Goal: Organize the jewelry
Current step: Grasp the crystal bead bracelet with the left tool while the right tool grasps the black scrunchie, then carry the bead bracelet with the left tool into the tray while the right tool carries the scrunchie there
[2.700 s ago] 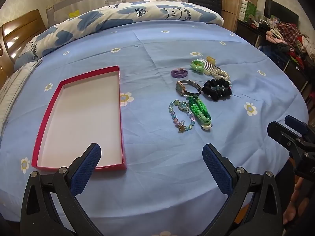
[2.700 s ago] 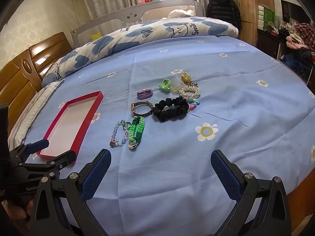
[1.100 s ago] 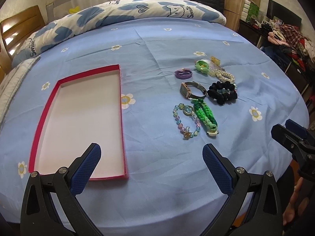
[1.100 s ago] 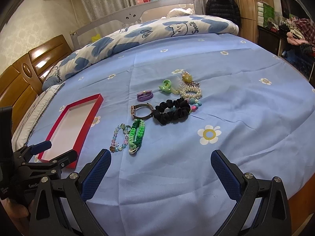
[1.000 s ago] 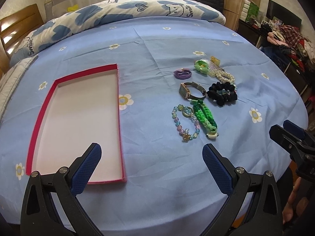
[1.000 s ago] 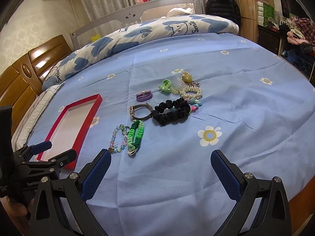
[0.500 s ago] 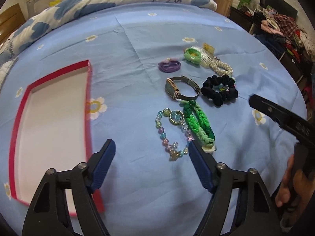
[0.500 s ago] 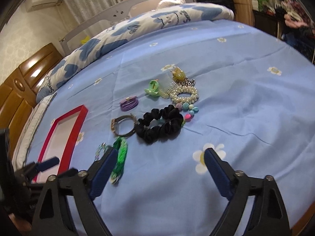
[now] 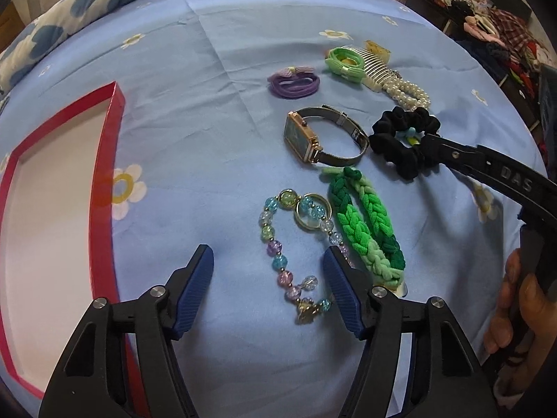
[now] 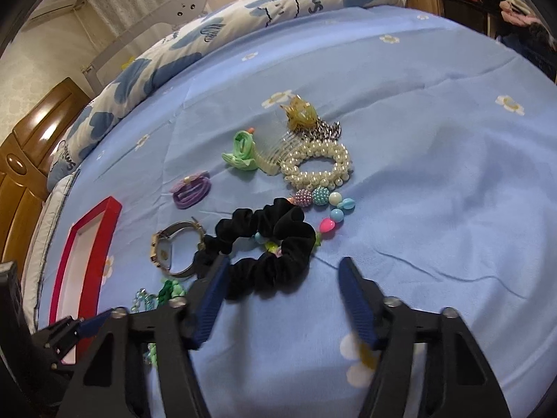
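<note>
We take the watch [image 9: 315,136] as our landmark on the bed [image 9: 216,69]. Our left gripper [image 9: 268,271] hangs over the bead bracelet [image 9: 296,244], just nearer us than the watch; its jaws are closing with the bracelet's near end between them, pads not yet pressing. The green braid [image 9: 365,223] lies touching the bracelet on its right. Our right gripper [image 10: 282,289] is closing around the near loop of the black scrunchie [image 10: 268,247], right of the watch; the left pad sits at the fabric's edge, the right pad stands clear. Beyond the watch lie the purple ties [image 9: 294,85], green tie [image 9: 343,64], comb [image 9: 376,69] and pearls [image 9: 407,94]. The red tray [image 9: 104,160] sits well left of the watch, with bare sheet between for moving.
</note>
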